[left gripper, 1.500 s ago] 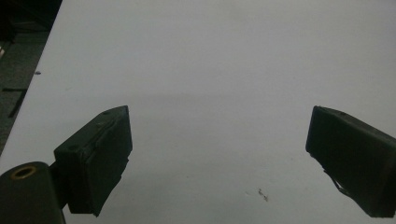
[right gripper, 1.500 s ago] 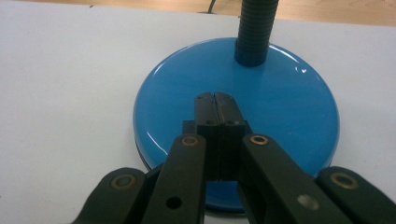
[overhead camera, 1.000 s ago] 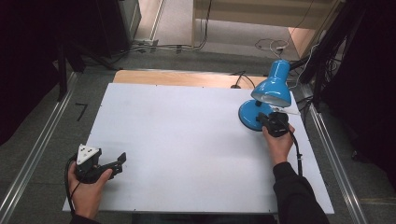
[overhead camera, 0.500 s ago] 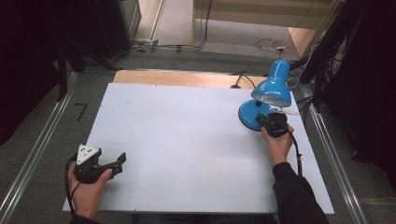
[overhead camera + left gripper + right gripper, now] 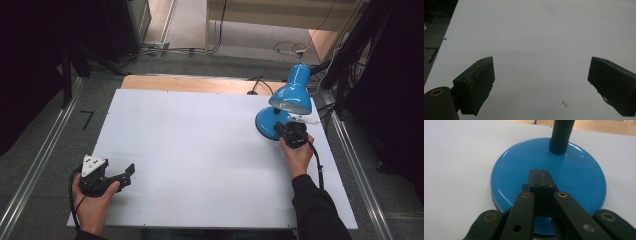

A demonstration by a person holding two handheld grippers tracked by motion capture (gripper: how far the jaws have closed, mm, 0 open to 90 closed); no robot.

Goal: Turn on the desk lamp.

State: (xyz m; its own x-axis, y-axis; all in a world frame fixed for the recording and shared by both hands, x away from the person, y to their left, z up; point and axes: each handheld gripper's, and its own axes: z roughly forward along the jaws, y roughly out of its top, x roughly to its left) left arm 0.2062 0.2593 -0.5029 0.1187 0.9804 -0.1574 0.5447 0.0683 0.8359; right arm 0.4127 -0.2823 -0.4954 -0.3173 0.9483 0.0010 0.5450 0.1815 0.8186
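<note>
A person at a white table [image 5: 200, 150] works a blue desk lamp [image 5: 287, 107] with two hand-held claws. The right gripper [image 5: 539, 173] has its jaws pressed together, pad against pad, with nothing caught between them; the closed tips rest over the glossy round lamp base [image 5: 506, 175], directly beneath them, though whether they press on the enamel cannot be told. Just beyond the tips, the ribbed black gooseneck [image 5: 560, 137] rises out of the base. From the high view, the right gripper [image 5: 281, 131] sits at the near edge of the base, and the lamp's blue shade [image 5: 292, 97] hangs above and a little beyond the claw, its mouth turned downward. A black cable [image 5: 316, 160] trails back from the gripper along the person's dark sleeve [image 5: 317, 210].

The left gripper [image 5: 541, 77] stands wide open, its two black pads well apart (bare tabletop is all that lies between and ahead of them), and it has hold of nothing. In the high view the left gripper [image 5: 129, 172] lies low at the table's near left corner, held in the left hand [image 5: 92, 205], with a grey three-cornered plate [image 5: 93, 164] on top. The lamp is well apart from this claw, far off to its right across the board. Beyond the table, a wooden strip [image 5: 190, 82] borders the far edge.
</note>
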